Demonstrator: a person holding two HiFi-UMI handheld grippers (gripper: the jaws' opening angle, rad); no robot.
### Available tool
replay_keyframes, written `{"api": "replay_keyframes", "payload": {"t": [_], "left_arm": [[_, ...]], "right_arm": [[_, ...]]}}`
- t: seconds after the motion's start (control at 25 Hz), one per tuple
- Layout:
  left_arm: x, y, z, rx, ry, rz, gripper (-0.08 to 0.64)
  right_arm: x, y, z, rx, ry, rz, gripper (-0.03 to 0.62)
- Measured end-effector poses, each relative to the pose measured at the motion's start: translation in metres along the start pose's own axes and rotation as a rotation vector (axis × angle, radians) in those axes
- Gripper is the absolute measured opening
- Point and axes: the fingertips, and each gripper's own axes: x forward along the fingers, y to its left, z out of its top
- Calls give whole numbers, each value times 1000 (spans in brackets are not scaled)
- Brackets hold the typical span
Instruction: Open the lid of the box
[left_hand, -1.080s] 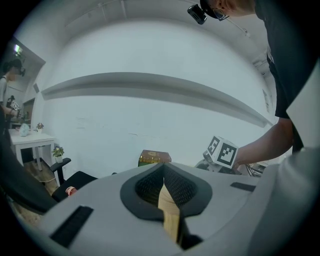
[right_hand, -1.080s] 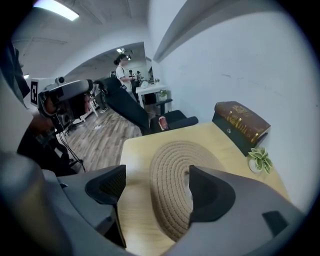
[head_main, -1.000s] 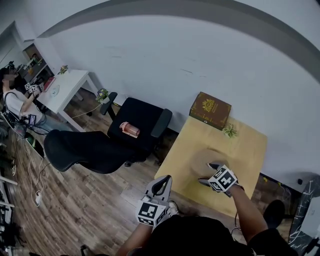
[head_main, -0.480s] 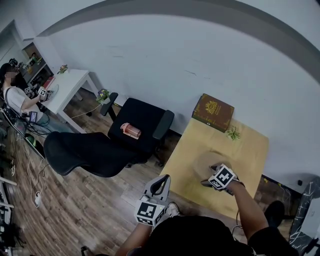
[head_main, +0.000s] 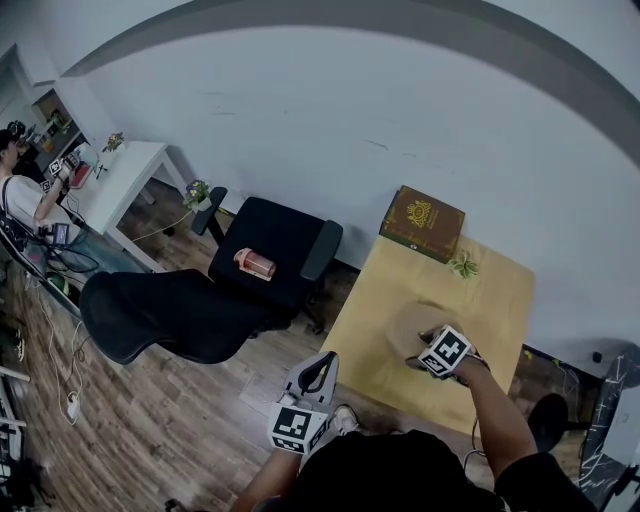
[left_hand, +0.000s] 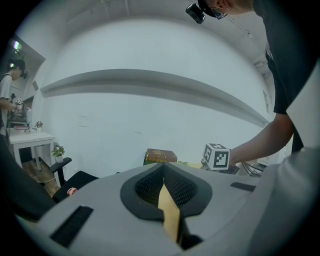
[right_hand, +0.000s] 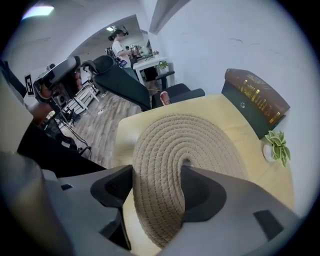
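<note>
The box (head_main: 421, 222) is a brown, book-shaped case with a gold emblem, lying shut at the table's far edge (right_hand: 257, 97) (left_hand: 160, 156). A round woven rope mat (head_main: 412, 322) (right_hand: 185, 140) lies flat in the middle of the table. My right gripper (head_main: 420, 348) (right_hand: 157, 185) points steeply down onto it and its jaws have just been closing. One pad is at the mat's rim and the other beside its centre hole, with the mat lying flat between them. My left gripper (head_main: 325, 358) (left_hand: 163, 170) hangs off the table's near-left corner, tips together and empty.
The wooden table (head_main: 490, 290) stands against the white wall, with a small potted plant (head_main: 461, 264) (right_hand: 277, 145) beside the box. A black office chair (head_main: 270, 250) with a pink bottle (head_main: 252, 263) on its seat stands left of the table. A white desk (head_main: 120, 175) and a person (head_main: 25, 195) are far left.
My right gripper has sunk closer onto the mat and its jaws stand narrower than before. The left gripper has barely shifted. The box has not moved.
</note>
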Motion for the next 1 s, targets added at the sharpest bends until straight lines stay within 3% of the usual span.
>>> {"api": "replay_keyframes", "payload": {"t": [0.52,0.68,1.0], "left_arm": [[12,-17,3,7,-8,-6,20],[19,-36,1,-2,-5,-23,20],[38,-63,1,29,1,-85,20]], "right_arm": [[-13,3,6,-106,-61,-86,308],[-30,9,13,-177,-90,-134,308],[-61,15,1,-227,-141,-209,308]]}}
